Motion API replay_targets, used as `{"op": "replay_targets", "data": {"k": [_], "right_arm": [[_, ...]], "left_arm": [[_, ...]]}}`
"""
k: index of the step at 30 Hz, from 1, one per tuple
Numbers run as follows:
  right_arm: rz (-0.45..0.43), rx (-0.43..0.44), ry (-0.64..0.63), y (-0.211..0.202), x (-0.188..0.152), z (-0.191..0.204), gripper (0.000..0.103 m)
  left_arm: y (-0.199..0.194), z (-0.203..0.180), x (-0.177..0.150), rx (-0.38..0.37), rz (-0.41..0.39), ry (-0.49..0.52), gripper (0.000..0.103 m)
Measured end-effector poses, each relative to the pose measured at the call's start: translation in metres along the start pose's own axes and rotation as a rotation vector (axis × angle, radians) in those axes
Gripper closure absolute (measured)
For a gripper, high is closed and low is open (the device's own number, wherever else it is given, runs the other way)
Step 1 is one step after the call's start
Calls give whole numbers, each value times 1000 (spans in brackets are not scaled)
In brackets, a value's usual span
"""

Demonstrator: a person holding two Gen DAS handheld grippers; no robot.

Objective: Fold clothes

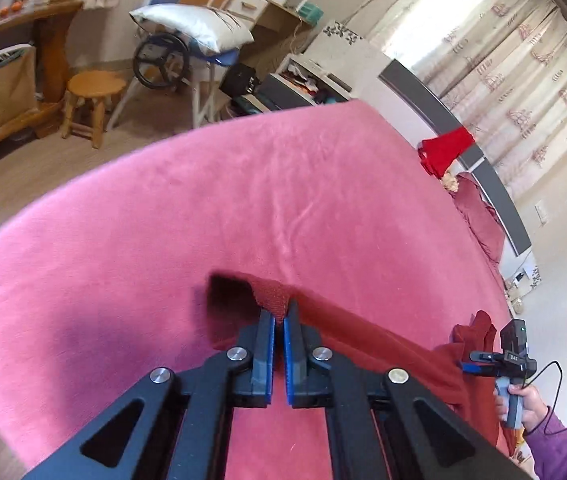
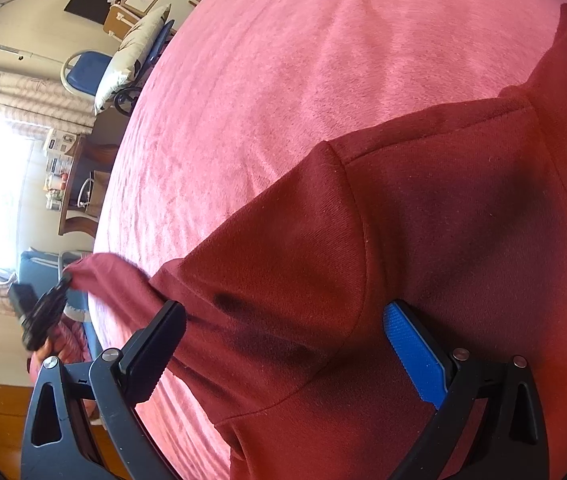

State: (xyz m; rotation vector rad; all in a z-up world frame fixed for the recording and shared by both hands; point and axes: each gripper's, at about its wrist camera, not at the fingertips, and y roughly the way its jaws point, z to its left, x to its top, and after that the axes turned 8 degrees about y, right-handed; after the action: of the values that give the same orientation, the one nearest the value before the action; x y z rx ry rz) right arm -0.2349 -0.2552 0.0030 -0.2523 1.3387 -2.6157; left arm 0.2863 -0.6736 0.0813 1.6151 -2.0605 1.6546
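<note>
A dark red sweatshirt (image 2: 423, 240) lies on a pink bed cover (image 1: 203, 208). My left gripper (image 1: 279, 320) is shut on the ribbed cuff of its sleeve (image 1: 273, 294) and holds the sleeve stretched out above the bed. The sleeve (image 1: 383, 348) runs back to the right toward the garment's body. My right gripper (image 2: 283, 320) is open, its fingers (image 2: 411, 348) set wide over the shoulder and armhole seam. The right gripper also shows in the left wrist view (image 1: 511, 356), held by a hand. The left gripper shows in the right wrist view (image 2: 47, 304), holding the sleeve end (image 2: 99, 268).
A red garment (image 1: 443, 148) lies at the far corner of the bed by the headboard (image 1: 495, 184). Beyond the bed stand a wooden stool (image 1: 93, 96), a pillow (image 1: 191, 24) on a wheelchair, a bag, shelves and curtains (image 1: 503, 60).
</note>
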Motion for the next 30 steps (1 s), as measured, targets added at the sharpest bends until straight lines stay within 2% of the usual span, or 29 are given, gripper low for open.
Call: {"op": "replay_targets", "data": {"k": [3,6,9,10,12,14,16,18,19,21,23,24,25,28,30], "right_arm": [[-6,1,8,-1,0,0,2],[-14,30,29,-7,1,-1,2],[-72,144,55,-28,-2,-4,8],[-84,158,37,-34,-5,-2,8],[-81,142,-33,-37,-10,9,8],[-55,134,-93,-30,-14,24,9],[-27,194,-116,-16,-14,39,22],[20,245,-133,8,-12,56,31],[42,232,-124,23,-10,61,37],[79,161,-86,54,-4,65,38],[67,176,-54,58,5,66,38],[47,183,-43,53,10,66,45],[28,191,-46,47,13,67,48],[-11,231,-75,30,14,71,48],[34,231,-124,37,3,80,48]], "left_arm": [[-10,9,-12,82,48,30,100],[-5,16,-39,76,65,-8,96],[0,23,-67,68,81,-48,92],[1,25,-76,65,86,-61,91],[5,30,-95,59,96,-88,91],[-5,39,-104,35,54,-160,90],[-15,48,-114,20,19,-218,90],[-16,52,-118,22,22,-239,90],[-17,55,-121,23,25,-248,90],[-10,56,-121,29,37,-246,90],[-10,54,-121,26,20,-241,89],[-11,53,-119,26,14,-232,89],[-10,51,-116,41,5,-210,89],[-7,28,-105,104,-14,-96,87],[-6,12,-98,146,-27,-18,86]]}}
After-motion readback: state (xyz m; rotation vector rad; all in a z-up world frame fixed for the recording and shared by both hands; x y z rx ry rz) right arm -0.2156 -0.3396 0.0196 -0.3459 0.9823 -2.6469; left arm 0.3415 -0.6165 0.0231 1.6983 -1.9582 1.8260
